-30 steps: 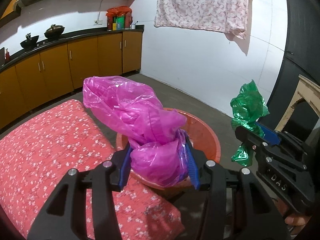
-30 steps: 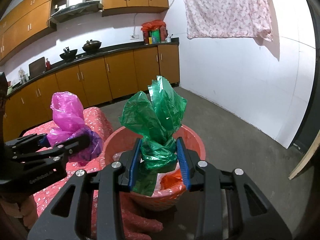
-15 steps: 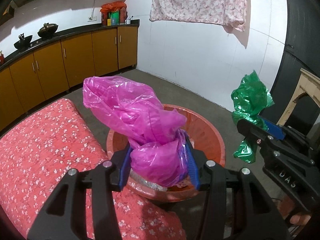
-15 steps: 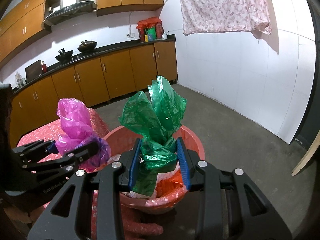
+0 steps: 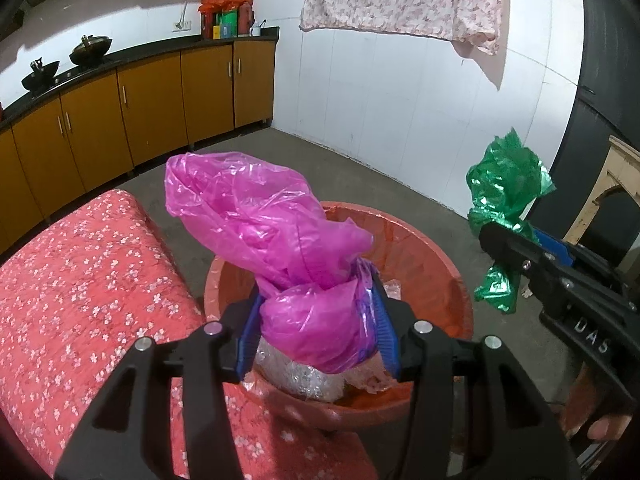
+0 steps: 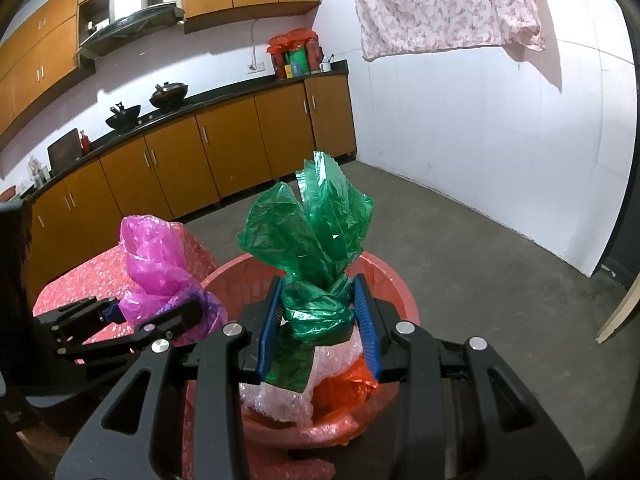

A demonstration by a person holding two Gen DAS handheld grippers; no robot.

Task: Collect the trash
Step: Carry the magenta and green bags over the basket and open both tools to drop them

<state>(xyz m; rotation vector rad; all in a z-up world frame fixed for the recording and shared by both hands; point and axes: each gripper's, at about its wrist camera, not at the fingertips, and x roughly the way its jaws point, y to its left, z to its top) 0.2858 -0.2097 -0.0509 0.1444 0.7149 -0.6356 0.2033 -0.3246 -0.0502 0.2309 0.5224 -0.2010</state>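
Left gripper [image 5: 316, 330] clamping crumpled pink plastic bag [image 5: 276, 248], right gripper [image 6: 318, 320] clamping crumpled green plastic bag [image 6: 316, 236], both directly above round red plastic basin's rim [image 6: 394, 280].

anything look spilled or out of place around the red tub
Nothing spilled. The pink bag in the left tool and the green bag in the right tool hang over the red tub, which already holds crumpled plastic.

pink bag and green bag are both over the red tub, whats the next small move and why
Probably open the left tool: it grips the pink bag above the red tub, which already holds wrap, so the bag should drop in. The green bag can follow.
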